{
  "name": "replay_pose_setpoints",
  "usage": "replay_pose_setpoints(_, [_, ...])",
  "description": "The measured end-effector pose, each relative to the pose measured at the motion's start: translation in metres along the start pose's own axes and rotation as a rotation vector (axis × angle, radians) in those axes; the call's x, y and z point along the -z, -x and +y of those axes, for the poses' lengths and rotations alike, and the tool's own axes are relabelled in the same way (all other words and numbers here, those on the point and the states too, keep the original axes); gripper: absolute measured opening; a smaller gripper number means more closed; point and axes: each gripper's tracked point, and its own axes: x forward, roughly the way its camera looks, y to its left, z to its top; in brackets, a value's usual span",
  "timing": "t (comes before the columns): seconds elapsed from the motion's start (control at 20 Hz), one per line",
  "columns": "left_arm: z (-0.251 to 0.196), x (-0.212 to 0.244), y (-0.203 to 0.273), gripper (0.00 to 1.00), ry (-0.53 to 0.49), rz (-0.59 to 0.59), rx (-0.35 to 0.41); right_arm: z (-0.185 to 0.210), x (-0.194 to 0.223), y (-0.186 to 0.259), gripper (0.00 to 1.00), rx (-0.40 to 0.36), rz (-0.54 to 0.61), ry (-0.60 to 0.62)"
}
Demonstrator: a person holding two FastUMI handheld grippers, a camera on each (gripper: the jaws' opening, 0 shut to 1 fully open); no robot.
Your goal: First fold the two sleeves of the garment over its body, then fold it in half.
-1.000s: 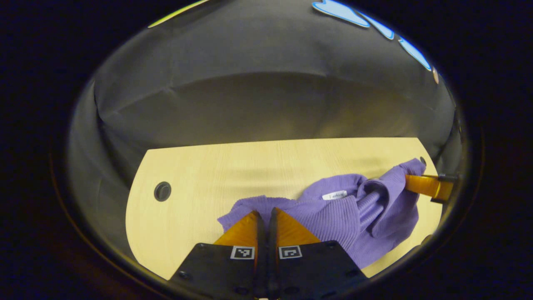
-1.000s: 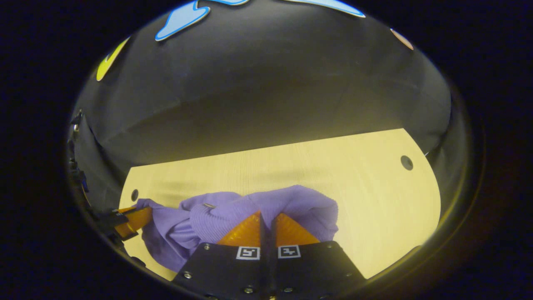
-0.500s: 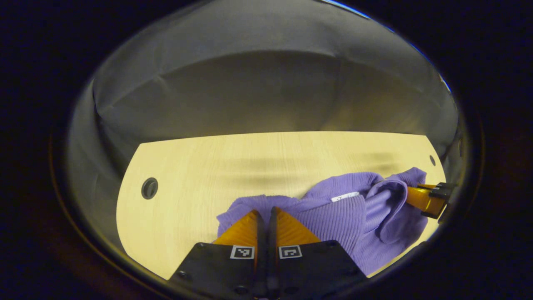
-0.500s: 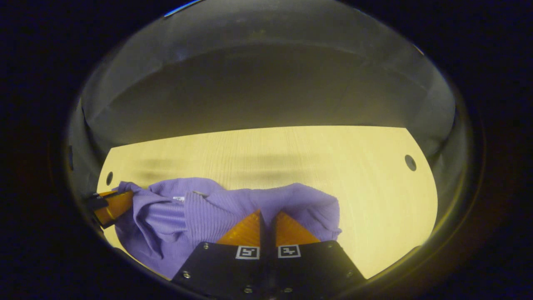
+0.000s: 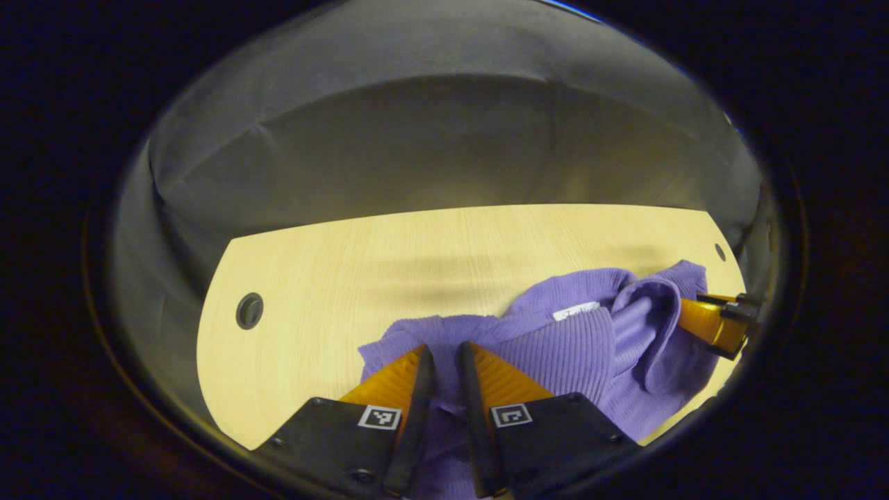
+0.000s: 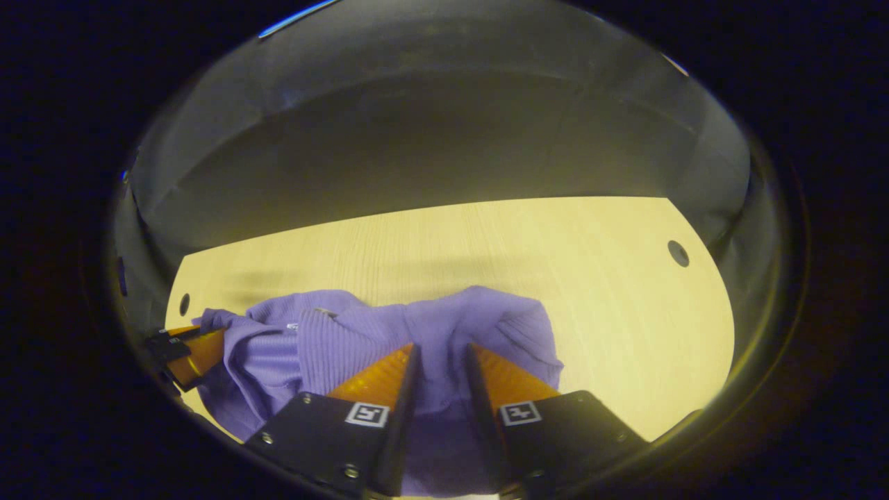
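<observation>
A purple ribbed sweater [image 5: 569,354] lies bunched on the pale wooden table [image 5: 347,278], with its white neck label [image 5: 576,313] facing up. My left gripper [image 5: 442,347] stands slightly open over the sweater's near edge, purple cloth showing in the gap between its orange fingers. In the right gripper view the sweater [image 6: 361,333] spreads across the front left, and my right gripper [image 6: 439,345] is open wider, with cloth lying between its fingers. Each view catches the other gripper's orange finger at the sweater's far end: the right one [image 5: 715,323] and the left one [image 6: 187,351].
The table [image 6: 611,292] has a round cable hole [image 5: 249,310] near its left end and another [image 6: 677,253] near its right end. Bare wood stretches behind the sweater up to the black cloth wall.
Both grippers were shut on the sweater's edge and have now parted their fingers, the right more than the left. The sweater has settled lower onto the table.
</observation>
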Motion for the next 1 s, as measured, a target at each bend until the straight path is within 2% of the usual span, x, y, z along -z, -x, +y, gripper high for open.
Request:
replay_pose_setpoints(0.05, [-0.003, 0.004, 0.004, 0.43, 0.001, 0.001, 0.007, -0.001, -0.001, 0.005, 0.49, -0.004, -0.01, -0.005])
replay_pose_setpoints(0.15, [-0.007, 0.006, 0.017, 0.61, 0.014, -0.012, 0.02, -0.001, -0.006, 0.02, 0.47, -0.01, -0.041, -0.007])
replay_pose_setpoints(0.6, [-0.011, 0.001, 0.12, 0.62, 0.051, -0.147, 0.037, 0.015, -0.006, 0.121, 0.47, -0.07, -0.167, 0.035])
replay_pose_setpoints(1.0, [-0.034, -0.001, 0.261, 0.62, 0.012, -0.362, 0.006, 0.001, 0.014, 0.24, 0.46, -0.117, -0.298, 0.046])
